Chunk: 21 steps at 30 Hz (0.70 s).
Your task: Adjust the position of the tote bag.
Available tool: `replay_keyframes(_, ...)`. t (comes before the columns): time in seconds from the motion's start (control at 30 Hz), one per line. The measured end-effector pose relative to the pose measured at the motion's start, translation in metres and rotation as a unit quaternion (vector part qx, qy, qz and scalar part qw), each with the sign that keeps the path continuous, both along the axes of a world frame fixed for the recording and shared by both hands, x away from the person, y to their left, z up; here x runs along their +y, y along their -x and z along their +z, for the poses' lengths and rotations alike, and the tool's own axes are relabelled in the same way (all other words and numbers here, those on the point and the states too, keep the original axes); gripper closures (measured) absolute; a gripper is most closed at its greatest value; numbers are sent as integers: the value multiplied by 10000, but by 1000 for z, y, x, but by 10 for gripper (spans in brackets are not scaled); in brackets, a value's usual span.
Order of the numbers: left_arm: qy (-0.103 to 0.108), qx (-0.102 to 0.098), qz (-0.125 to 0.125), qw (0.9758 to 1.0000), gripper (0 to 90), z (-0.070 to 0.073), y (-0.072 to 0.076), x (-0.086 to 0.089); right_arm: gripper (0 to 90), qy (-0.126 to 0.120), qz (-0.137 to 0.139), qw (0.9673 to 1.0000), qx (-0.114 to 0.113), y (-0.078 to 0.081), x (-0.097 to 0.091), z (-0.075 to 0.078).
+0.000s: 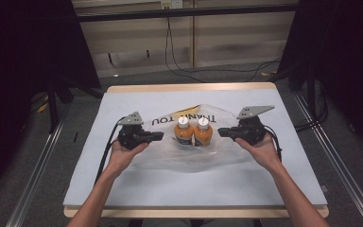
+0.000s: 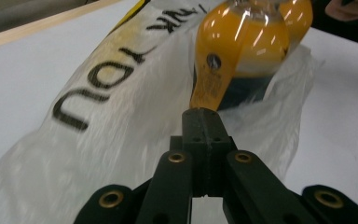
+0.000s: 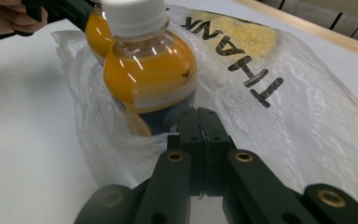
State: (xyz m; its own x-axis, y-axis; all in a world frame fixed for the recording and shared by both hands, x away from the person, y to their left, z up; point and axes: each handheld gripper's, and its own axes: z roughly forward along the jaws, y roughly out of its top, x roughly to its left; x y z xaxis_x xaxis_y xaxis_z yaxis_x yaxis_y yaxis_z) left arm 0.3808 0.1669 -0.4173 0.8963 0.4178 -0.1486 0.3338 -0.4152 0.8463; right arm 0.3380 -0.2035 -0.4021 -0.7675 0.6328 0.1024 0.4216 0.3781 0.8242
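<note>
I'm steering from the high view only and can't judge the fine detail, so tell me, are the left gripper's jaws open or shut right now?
Observer: Shut. In the left gripper view the left gripper has its two jaws pressed together with nothing between them, pointing at the nearer bottle.
Operator: And the right one?
Observer: Also shut. The right gripper has its tips right at the base of the other bottle.
Operator: Are the bottles inside the bag or on top?
Observer: The bag wraps up around the bottles' bases, but they stand uncovered above that.
Operator: What's printed on it?
Observer: Black letters, THANK in the right gripper view.
</note>
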Motion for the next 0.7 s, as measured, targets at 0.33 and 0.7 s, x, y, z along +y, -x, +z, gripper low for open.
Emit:
replay_keyframes(0.33, -218, 31, -80, 9997, 900, -12, -8, -24, 900, 193, 55, 9993, 317, -22, 14, -17)
replay_keyframes(0.7, -511, 148, -55, 9986, 900, -26, -13, -34, 900, 183, 119, 9973, 696, -35, 21, -30)
